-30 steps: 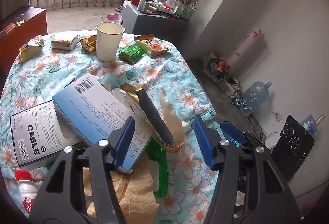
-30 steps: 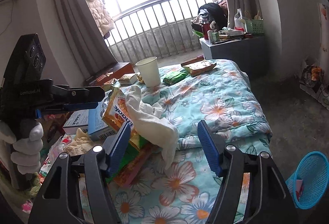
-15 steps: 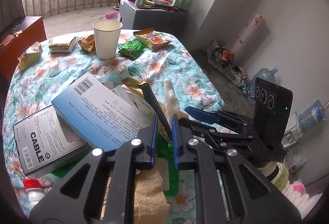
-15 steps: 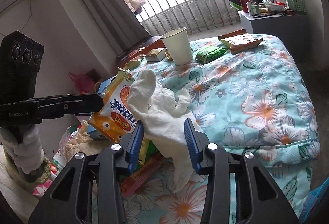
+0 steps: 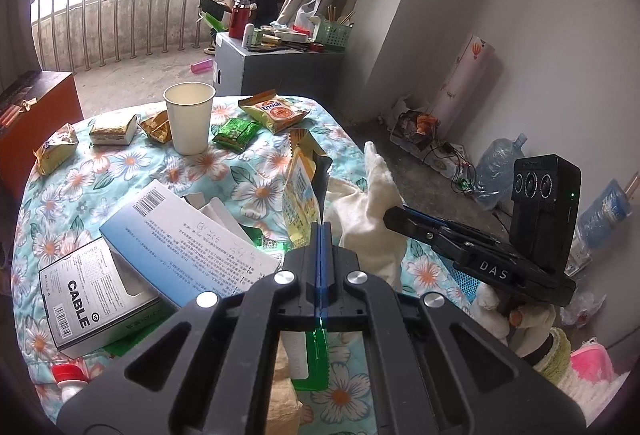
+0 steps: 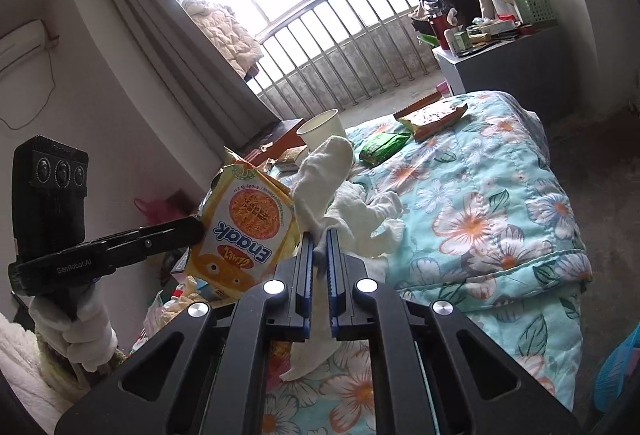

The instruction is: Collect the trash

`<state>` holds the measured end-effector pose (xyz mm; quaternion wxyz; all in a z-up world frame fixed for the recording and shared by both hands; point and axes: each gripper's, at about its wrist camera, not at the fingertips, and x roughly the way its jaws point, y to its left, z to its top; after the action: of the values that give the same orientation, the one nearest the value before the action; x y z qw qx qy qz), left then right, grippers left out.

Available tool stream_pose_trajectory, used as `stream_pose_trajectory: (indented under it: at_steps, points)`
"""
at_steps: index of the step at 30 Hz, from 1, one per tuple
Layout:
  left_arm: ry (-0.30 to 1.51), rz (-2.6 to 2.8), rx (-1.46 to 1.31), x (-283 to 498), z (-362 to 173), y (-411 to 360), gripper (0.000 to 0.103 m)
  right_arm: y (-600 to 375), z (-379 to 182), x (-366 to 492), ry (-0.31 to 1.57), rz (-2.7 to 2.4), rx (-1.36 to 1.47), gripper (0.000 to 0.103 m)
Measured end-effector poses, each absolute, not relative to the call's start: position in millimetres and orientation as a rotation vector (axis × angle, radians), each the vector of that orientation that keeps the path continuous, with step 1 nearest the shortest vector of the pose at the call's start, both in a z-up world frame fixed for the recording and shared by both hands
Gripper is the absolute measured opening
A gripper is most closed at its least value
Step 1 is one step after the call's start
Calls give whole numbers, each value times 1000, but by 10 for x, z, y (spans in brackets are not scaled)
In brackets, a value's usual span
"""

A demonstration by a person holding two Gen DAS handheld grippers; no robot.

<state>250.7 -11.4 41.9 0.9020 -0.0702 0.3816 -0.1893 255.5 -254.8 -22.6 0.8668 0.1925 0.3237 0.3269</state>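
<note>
**Both grippers clamped on trash at the near edge of the floral quilt**

The left gripper (image 5: 322,231), filling the lower middle of the left wrist view, is pinching the yellow-and-orange crinkled plastic Enaak snack wrapper (image 5: 300,203), its blue pads pressed together on the wrapper's lower edge. The wrapper is standing upright just above the fingertips. The right gripper (image 6: 318,239), low in the centre of the right wrist view, is squeezing the white knitted cotton glove (image 6: 328,175); cloth is showing in the narrow slot between its pads and one glove finger is sticking up above them. In that same view the wrapper is touching the glove's left side.

Both items are sitting over the turquoise flower-printed quilt (image 6: 500,219). A white paper cup (image 5: 188,117) is standing upright farther back, upper left of centre, with a green foil sachet (image 5: 236,133) just to its right. A pale blue flat cardboard box (image 5: 180,243) is lying at centre left, overlapping a white CABLE carton (image 5: 84,295).
</note>
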Motion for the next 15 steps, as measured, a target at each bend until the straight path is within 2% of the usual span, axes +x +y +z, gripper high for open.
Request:
stream_pose_trajectory:
  at_steps: [15]
  points:
    - [677, -496, -153, 2046, 750, -304, 0, -3089, 28, 1896, 568, 515, 528, 7]
